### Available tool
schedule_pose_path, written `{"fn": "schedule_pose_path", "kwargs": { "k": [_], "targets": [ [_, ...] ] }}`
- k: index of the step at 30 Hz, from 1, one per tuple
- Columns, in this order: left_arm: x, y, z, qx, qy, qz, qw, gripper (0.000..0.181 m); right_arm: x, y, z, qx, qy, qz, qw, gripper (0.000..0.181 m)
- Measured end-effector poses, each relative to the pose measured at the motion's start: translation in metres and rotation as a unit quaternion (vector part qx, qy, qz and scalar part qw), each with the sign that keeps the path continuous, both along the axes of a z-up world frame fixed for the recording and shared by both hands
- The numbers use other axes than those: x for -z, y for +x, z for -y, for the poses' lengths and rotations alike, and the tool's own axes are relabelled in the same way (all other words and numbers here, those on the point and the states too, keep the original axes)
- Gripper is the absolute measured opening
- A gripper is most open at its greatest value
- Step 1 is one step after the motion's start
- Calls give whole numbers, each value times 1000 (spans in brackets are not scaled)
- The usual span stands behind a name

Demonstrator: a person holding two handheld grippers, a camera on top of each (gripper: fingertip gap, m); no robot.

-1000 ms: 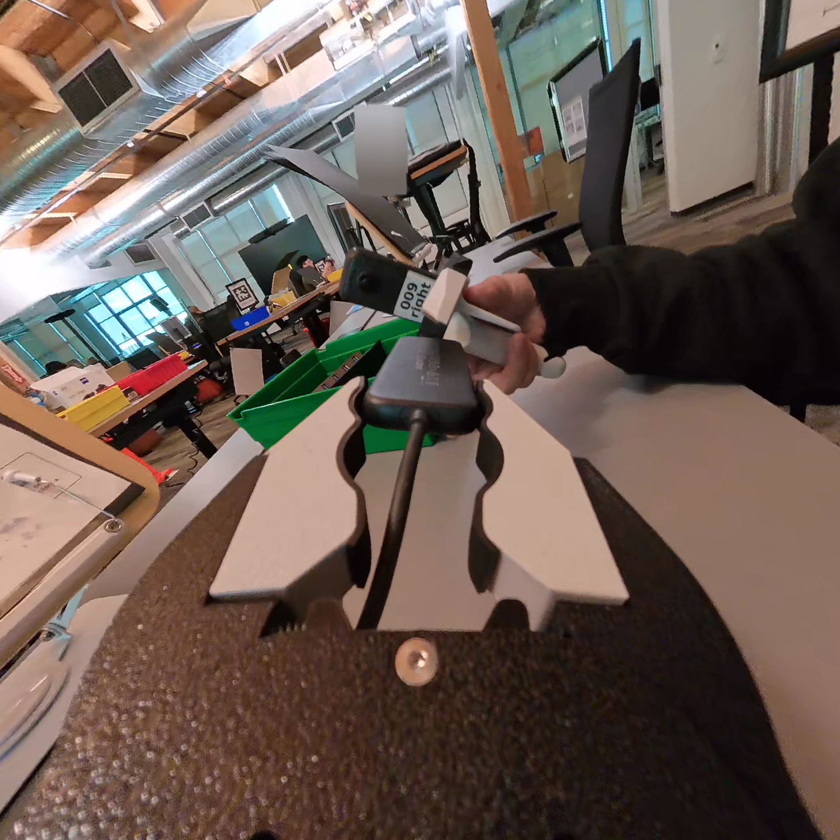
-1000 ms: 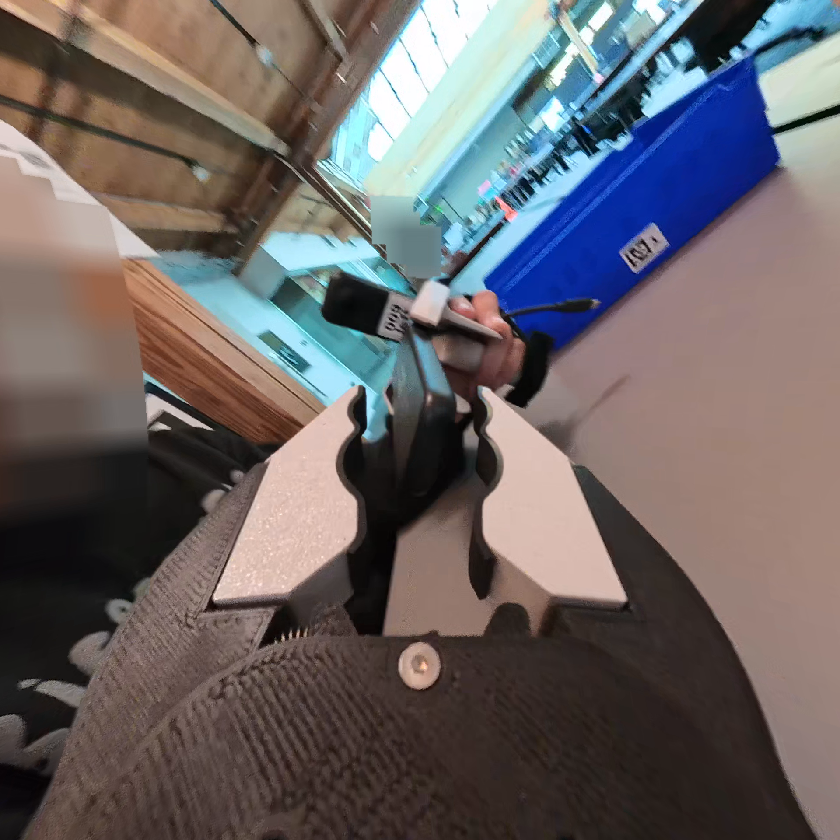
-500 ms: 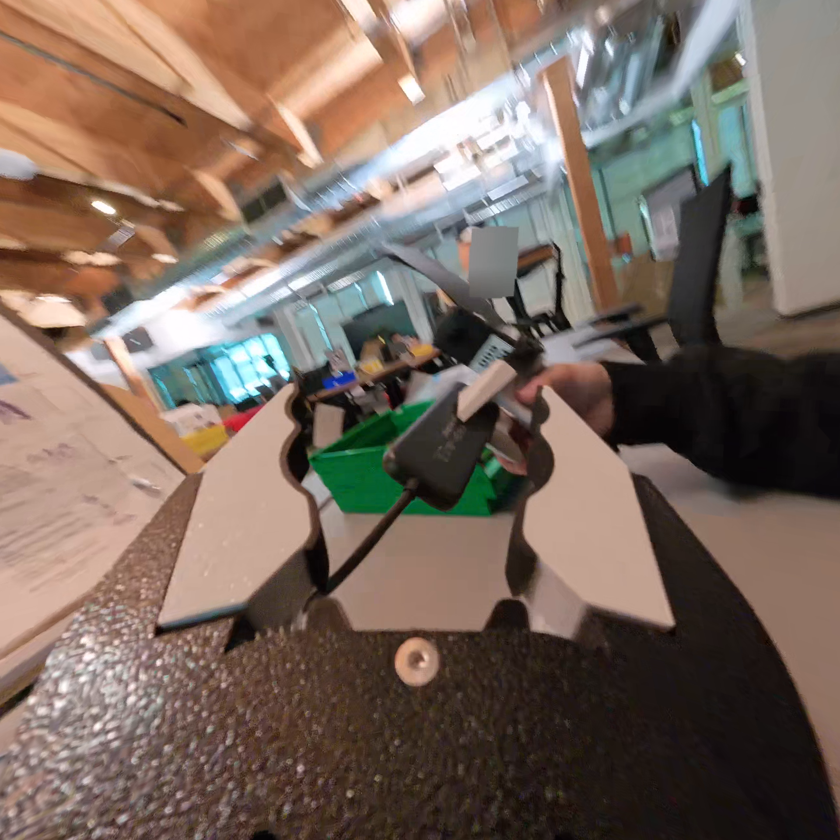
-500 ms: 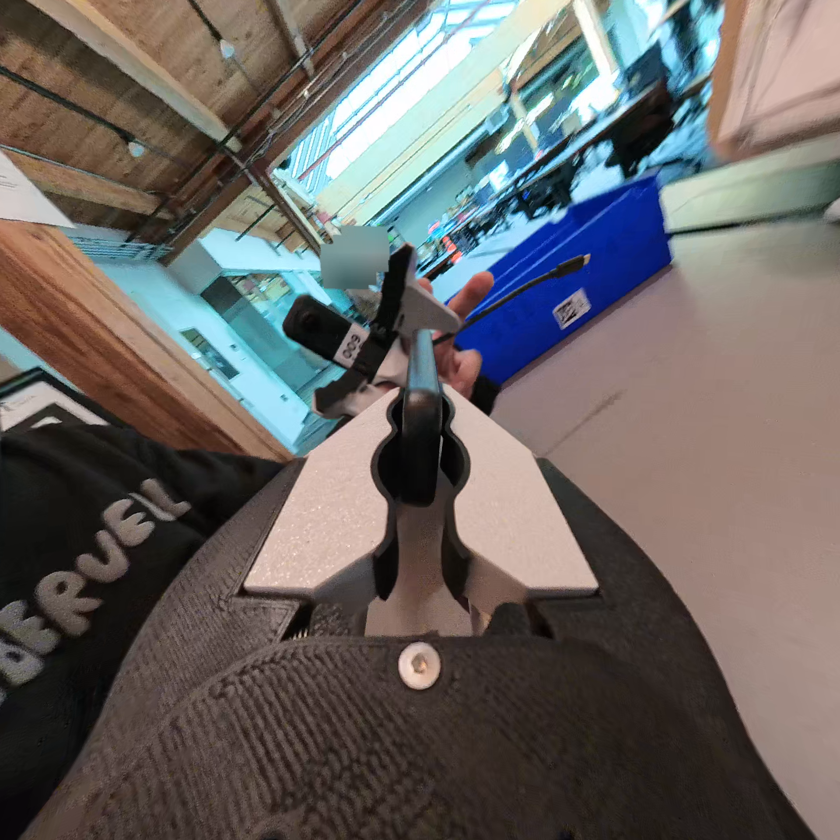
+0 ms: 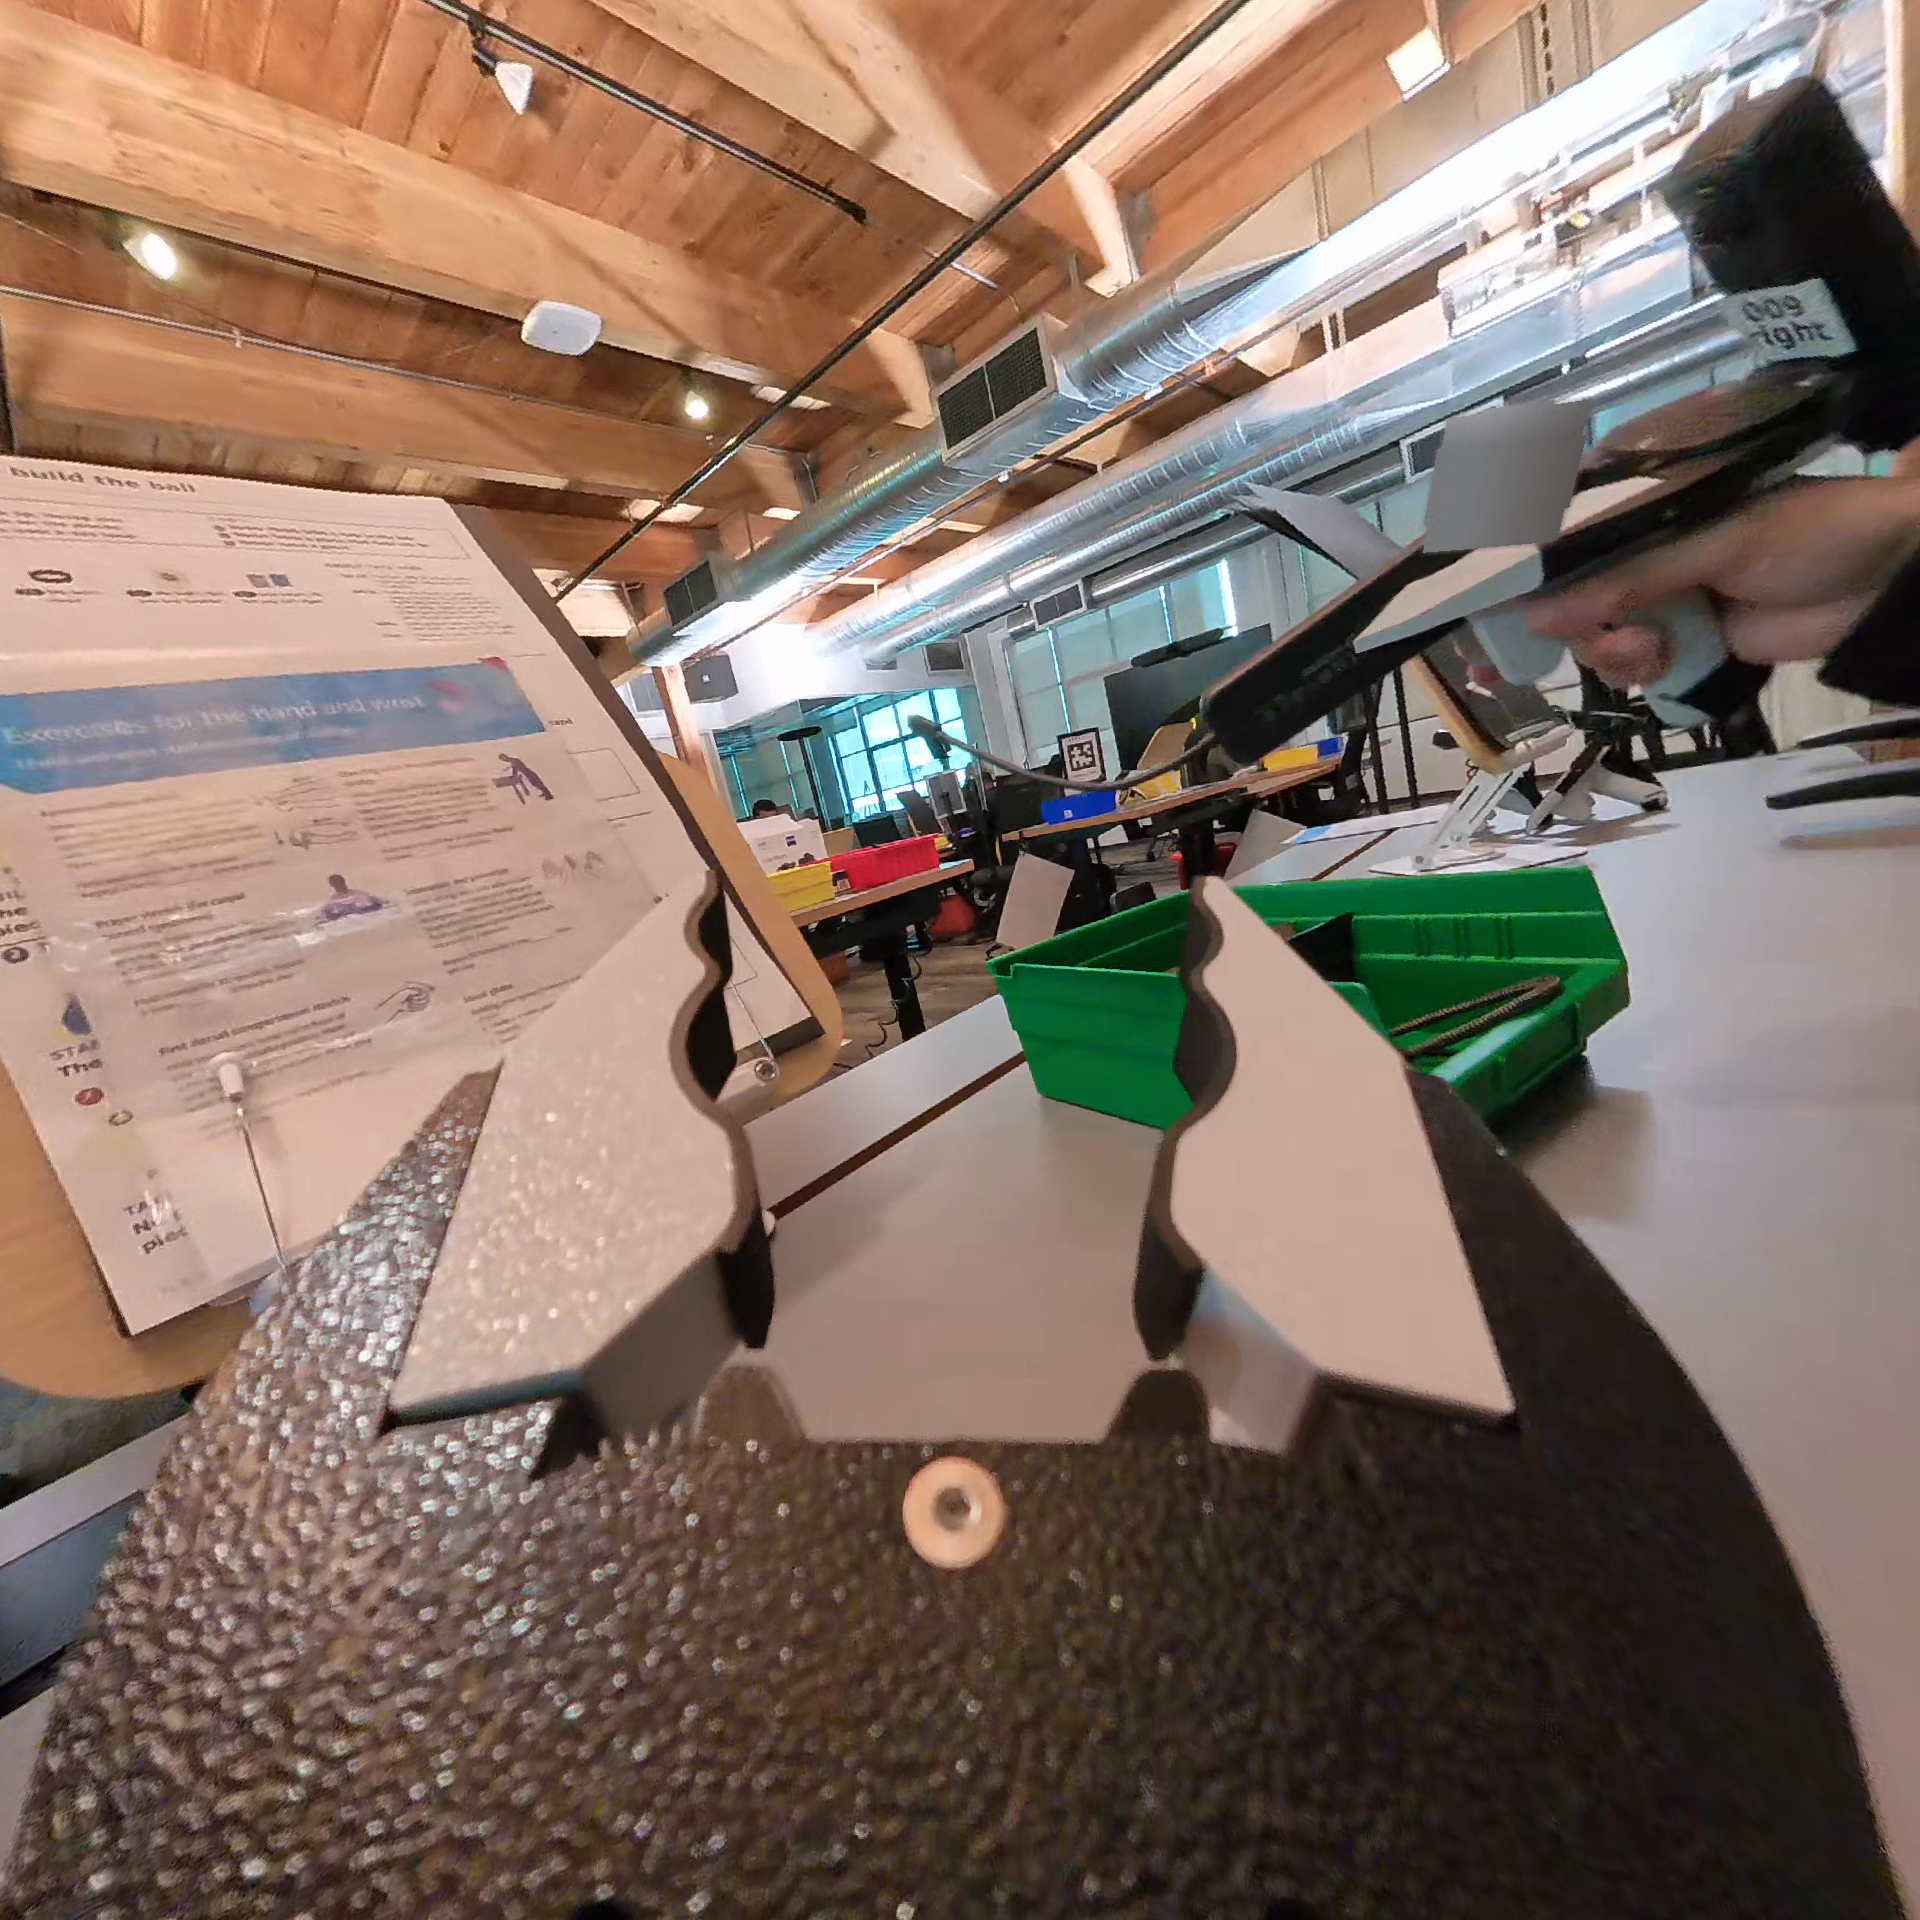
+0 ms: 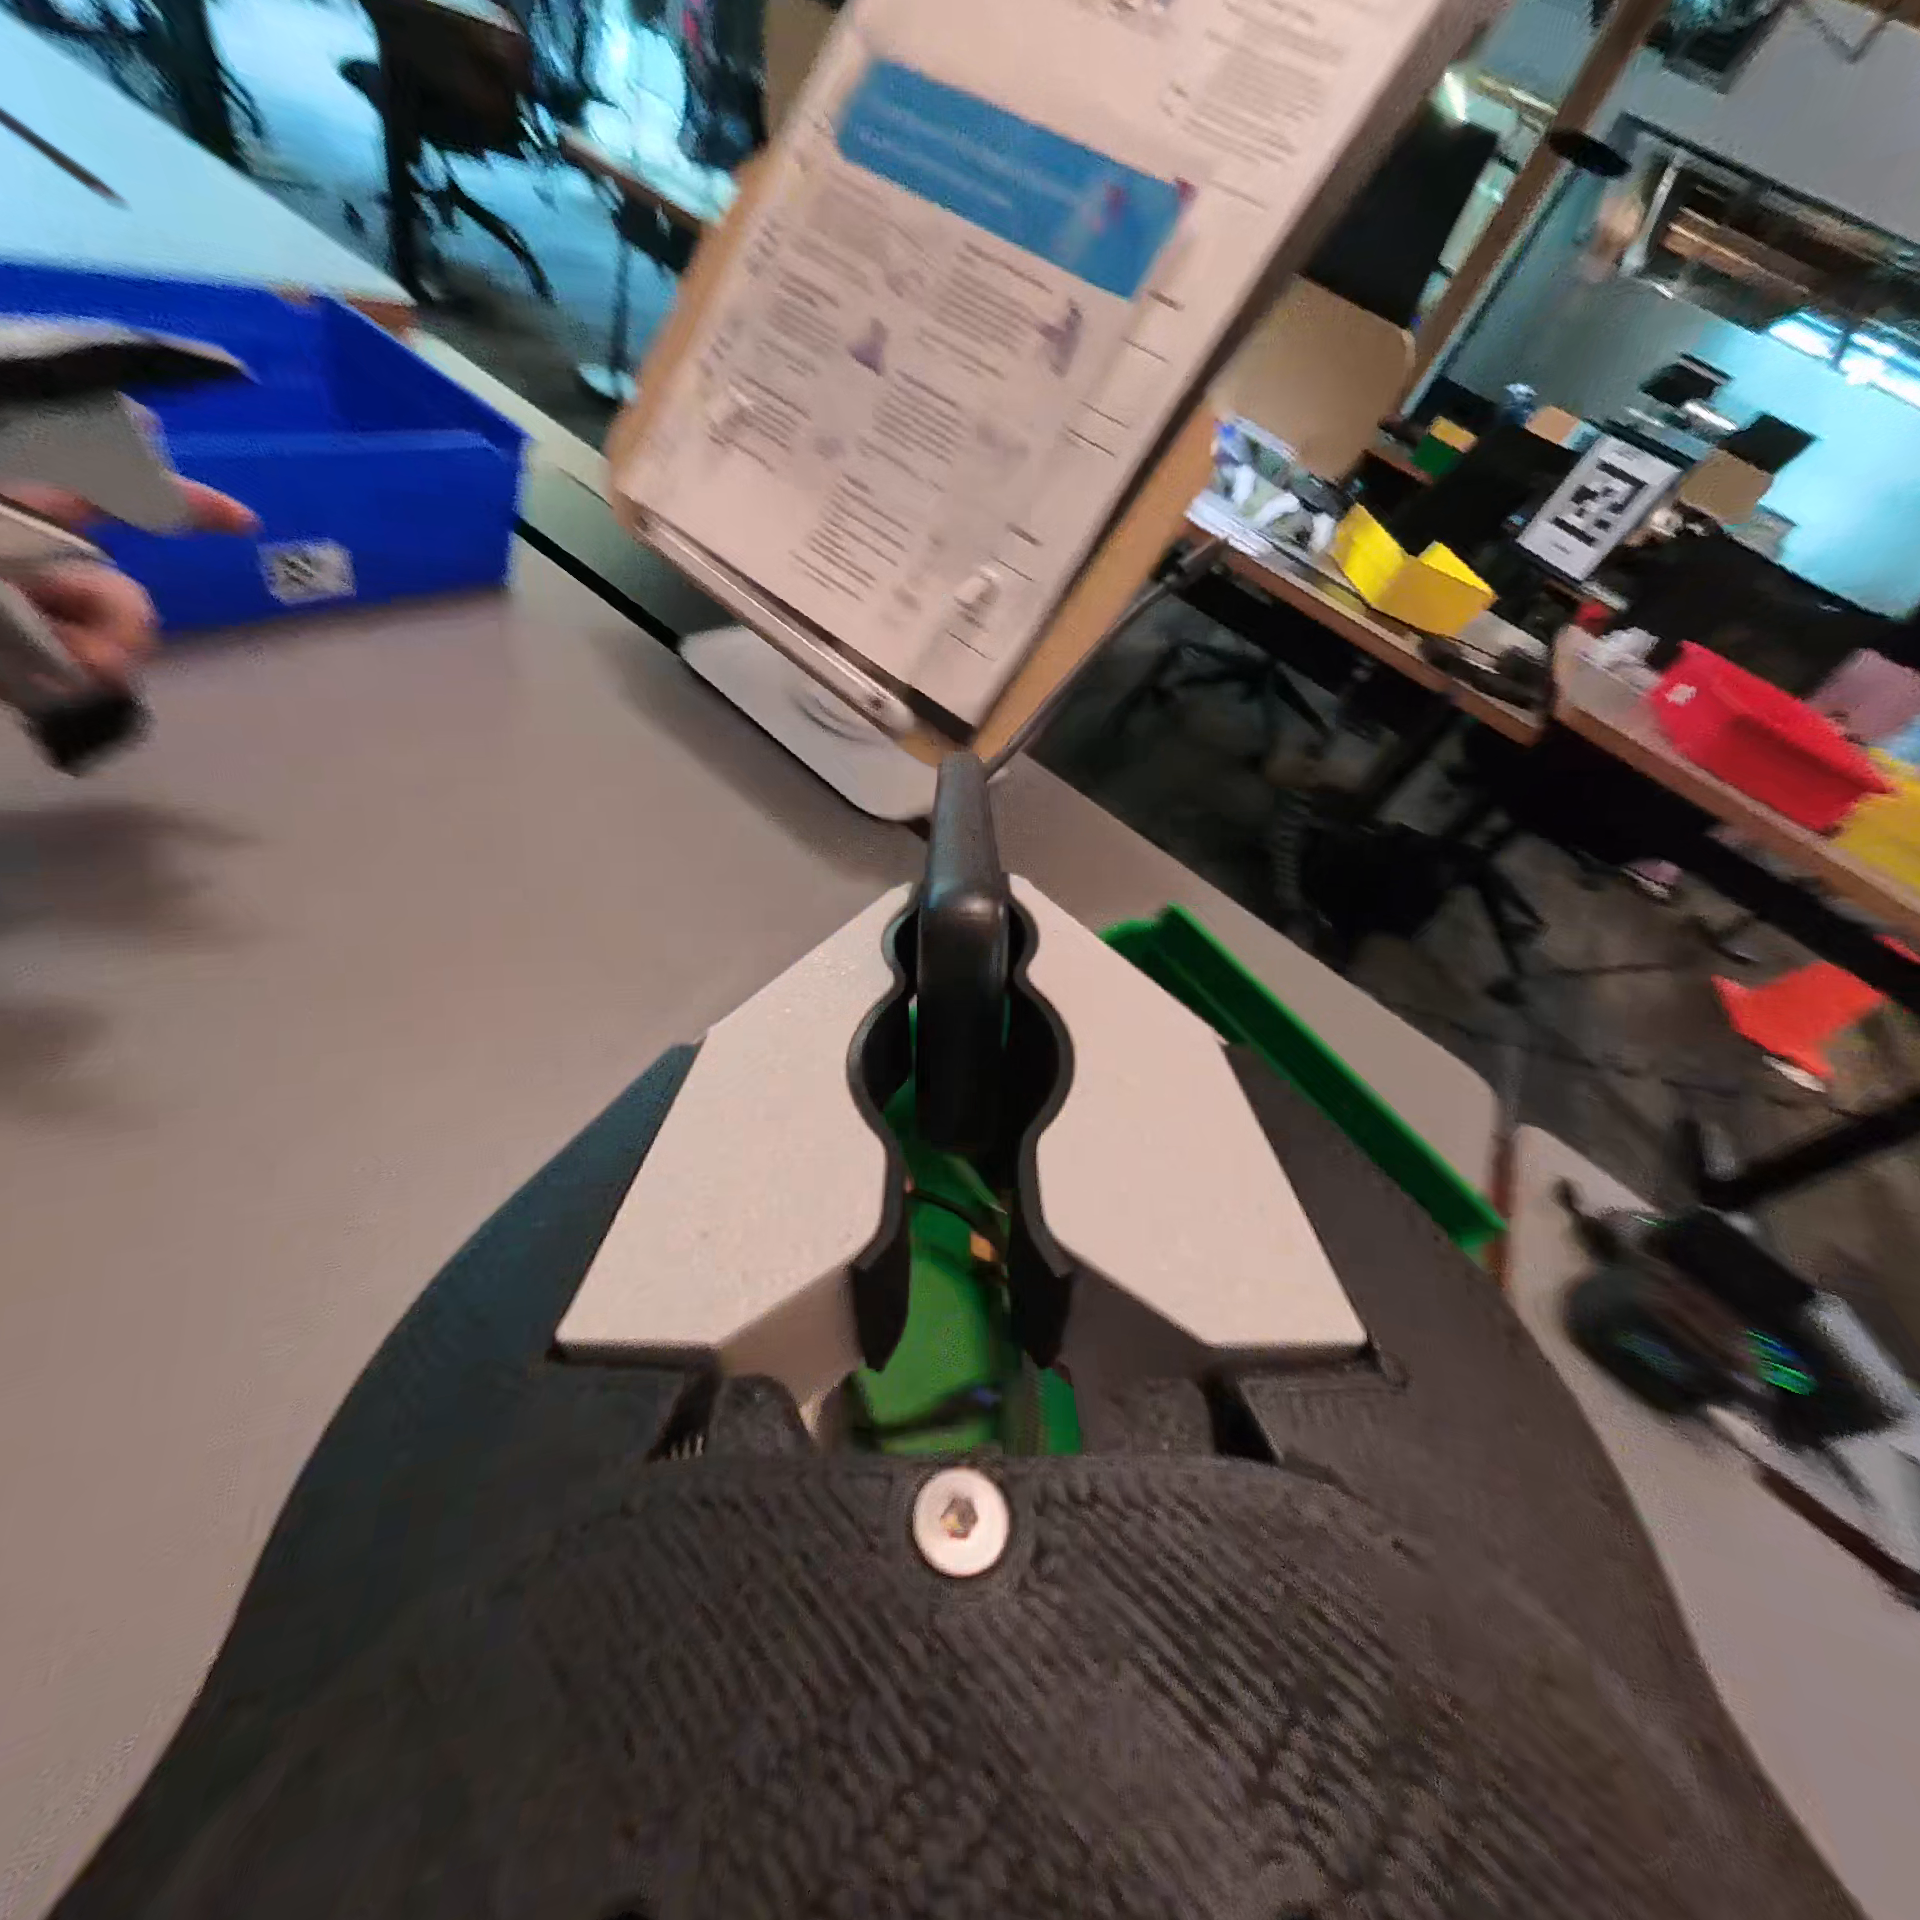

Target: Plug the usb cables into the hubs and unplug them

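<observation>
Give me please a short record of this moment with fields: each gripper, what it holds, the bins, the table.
left gripper: open, fingers apart, nothing between them
right gripper: shut on the black USB hub, held edge-on above the green bin
hub cable: hangs free from the hub's end, in the air
green bin: on the grey table, a dark braided cable inside
blue bin: on the table, far side, contents not visible
instruction board: stands tilted at the table edge

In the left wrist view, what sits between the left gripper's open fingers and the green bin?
Only bare grey table: the left gripper is open and empty, and the green bin stands just beyond its fingertips.
</observation>
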State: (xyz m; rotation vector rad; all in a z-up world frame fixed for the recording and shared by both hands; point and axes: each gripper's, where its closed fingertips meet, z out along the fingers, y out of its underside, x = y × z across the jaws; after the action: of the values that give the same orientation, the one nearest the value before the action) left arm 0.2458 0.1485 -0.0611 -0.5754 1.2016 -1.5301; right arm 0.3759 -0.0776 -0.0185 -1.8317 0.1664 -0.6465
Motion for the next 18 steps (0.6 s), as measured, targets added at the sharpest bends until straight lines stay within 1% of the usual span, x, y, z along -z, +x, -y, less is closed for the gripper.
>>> {"fn": "schedule_pose_path", "kwargs": {
  "k": [3,5,7,9,11,13,15,17,18],
  "targets": [
    [1,0,0,-3,6,-4,1000,81,1,42,30,15,-50,20,998,11],
    [2,0,-1,-1,4,-9,1000,79,18,60,43,-6,-79,-17,997,11],
    [4,2,-2,-1,-2,-17,1000,78,37,70,53,-29,-75,-84,993,11],
    [6,3,-3,1,-6,-22,1000,77,53,85,61,-22,-62,-112,992,11],
    [7,4,-4,3,-11,-25,1000,76,69,94,62,-25,-71,-130,989,10],
    [10,5,-3,4,-10,-31,999,75,78,102,58,-25,-75,-146,986,10],
    [13,6,-1,5,-5,-37,999,75,86,104,49,-37,-81,-186,978,12],
    [14,7,0,6,-2,-40,999,75,97,117,44,-9,-108,-219,970,14],
    [14,7,0,6,-2,-40,999,75,108,125,47,15,-141,-236,961,15]
  ]
}}
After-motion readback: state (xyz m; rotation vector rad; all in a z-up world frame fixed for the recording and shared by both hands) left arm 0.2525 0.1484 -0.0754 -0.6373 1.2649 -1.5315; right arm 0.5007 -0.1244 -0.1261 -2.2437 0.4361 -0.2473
